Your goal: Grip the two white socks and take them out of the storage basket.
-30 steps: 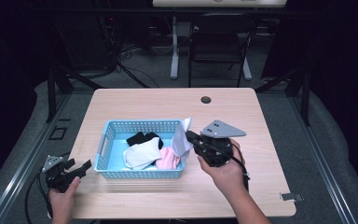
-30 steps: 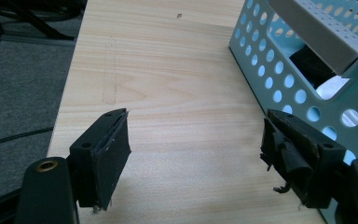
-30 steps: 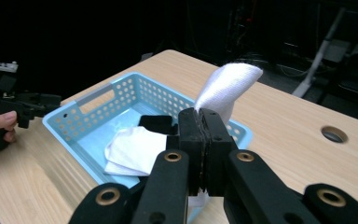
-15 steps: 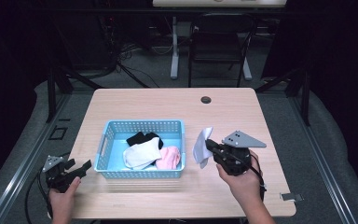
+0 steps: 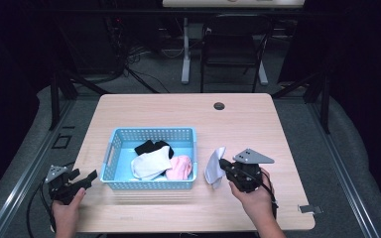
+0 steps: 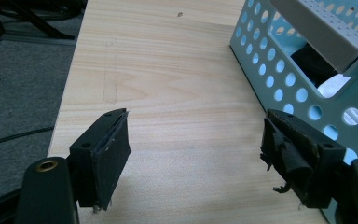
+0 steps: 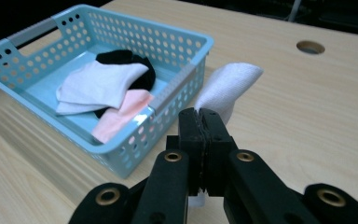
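Right tongs (image 5: 222, 165) grip white sock (image 5: 214, 166) beside sock-filled basket (image 5: 151, 134).

The white sock (image 5: 214, 166), clamped in the right gripper (image 5: 222, 163), has been carried from above the blue basket's (image 5: 110, 154) right edge to the bare table (image 5: 258, 124) beside it and lowered, its free end now hanging close over the wood.

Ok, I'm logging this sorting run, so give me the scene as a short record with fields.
surface: wooden table
container: blue basket, left of middle
in basket: black sock, white sock, pink sock
right gripper: shut on a white sock, right of the basket
left gripper: open, nothing between the jaws, at the table's left edge
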A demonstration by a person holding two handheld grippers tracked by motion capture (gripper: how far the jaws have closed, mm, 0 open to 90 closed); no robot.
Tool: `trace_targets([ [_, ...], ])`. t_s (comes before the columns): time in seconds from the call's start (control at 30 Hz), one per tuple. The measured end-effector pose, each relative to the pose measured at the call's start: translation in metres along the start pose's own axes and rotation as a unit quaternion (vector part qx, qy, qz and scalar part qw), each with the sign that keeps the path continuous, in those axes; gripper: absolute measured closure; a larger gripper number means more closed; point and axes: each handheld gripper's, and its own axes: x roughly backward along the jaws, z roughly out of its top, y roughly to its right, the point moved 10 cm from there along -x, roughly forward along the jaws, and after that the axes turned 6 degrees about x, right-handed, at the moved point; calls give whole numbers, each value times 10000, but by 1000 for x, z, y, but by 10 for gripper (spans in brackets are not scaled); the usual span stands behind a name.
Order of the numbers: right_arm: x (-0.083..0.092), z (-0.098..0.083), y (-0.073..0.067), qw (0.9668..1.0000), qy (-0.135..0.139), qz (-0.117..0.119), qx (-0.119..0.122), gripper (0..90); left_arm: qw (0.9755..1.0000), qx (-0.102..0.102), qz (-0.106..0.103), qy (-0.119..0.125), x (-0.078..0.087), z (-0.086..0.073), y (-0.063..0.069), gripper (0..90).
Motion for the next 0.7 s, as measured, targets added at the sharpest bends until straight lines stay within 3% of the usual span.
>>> trace_targets([
  [0.2,-2,-23,15,9995,-86,-92,-303,889,10000,3,-5,12,-1,0,0,234],
  [0.37,0,-39,32,9983,-160,-309,-457,889,10000,-4,2,-14,0,-1,1,234],
  [0.6,-6,-68,59,9951,-354,-615,-690,888,10000,-13,-3,5,-1,0,1,234],
  [0.7,-10,-76,70,9925,-418,-677,-931,888,10000,-11,6,-19,-1,-1,0,234],
])
